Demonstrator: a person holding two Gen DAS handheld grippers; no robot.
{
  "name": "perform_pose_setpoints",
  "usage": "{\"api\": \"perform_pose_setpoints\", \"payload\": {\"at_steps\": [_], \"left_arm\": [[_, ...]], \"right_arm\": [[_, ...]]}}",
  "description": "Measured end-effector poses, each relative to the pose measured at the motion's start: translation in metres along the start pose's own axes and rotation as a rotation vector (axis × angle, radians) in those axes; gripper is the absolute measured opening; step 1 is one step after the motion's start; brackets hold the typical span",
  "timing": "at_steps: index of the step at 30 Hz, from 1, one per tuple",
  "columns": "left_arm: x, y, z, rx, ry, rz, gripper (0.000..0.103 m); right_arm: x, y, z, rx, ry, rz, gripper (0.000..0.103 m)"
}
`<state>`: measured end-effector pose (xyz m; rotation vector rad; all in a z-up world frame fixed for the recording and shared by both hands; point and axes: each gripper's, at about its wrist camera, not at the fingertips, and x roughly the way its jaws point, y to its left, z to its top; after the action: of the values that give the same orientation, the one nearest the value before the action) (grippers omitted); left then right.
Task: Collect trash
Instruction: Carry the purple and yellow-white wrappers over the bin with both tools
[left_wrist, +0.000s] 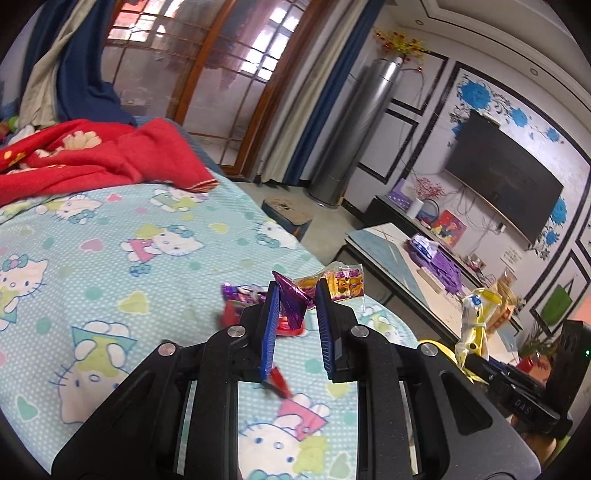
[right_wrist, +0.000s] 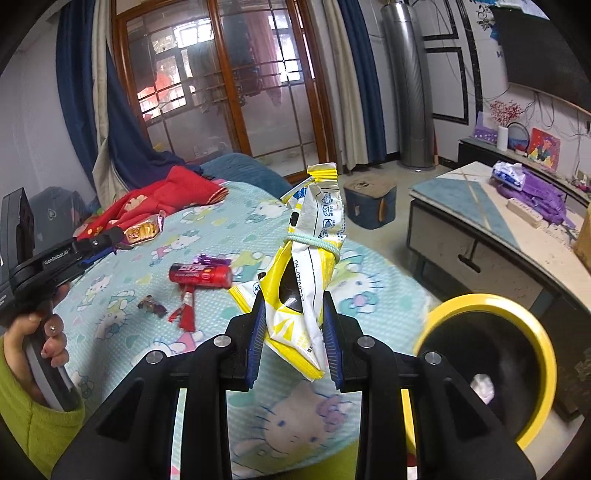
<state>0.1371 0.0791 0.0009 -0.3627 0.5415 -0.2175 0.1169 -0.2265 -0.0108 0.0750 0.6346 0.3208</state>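
Daylight enters through the glass doors (right_wrist: 221, 85) ahead of both grippers, leaving the room evenly bright with soft shadows. Fisheye bending curves the door frames, and corners go black. The yellow-rimmed bin (right_wrist: 487, 369) beside the right gripper (right_wrist: 295, 332) is motion-blurred.

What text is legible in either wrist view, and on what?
"GenRobot.AI": side of the left gripper, seen from the right wrist view.
"DAS": black body of the right gripper, seen from the left wrist view.
Yellow-and-white wrapper: inverted digits, too garbled to read.
Red snack tube: label blurred.
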Motion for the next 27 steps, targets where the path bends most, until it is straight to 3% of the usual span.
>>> {"api": "perform_pose_setpoints", "payload": {"at_steps": [7, 27], "left_arm": [[0.007, -0.039, -0.009, 0.076, 0.030, -0.043, 0.014], [0.028, -0.132, -0.040, 0.270, 0.086, -0.103, 0.014]], "right_arm": [[-0.019, -0.036, -0.006, 0.045, -0.008, -0.046, 0.028], [-0.051, -0.090, -0.018, 0.114, -0.040, -0.124, 0.028]]}}
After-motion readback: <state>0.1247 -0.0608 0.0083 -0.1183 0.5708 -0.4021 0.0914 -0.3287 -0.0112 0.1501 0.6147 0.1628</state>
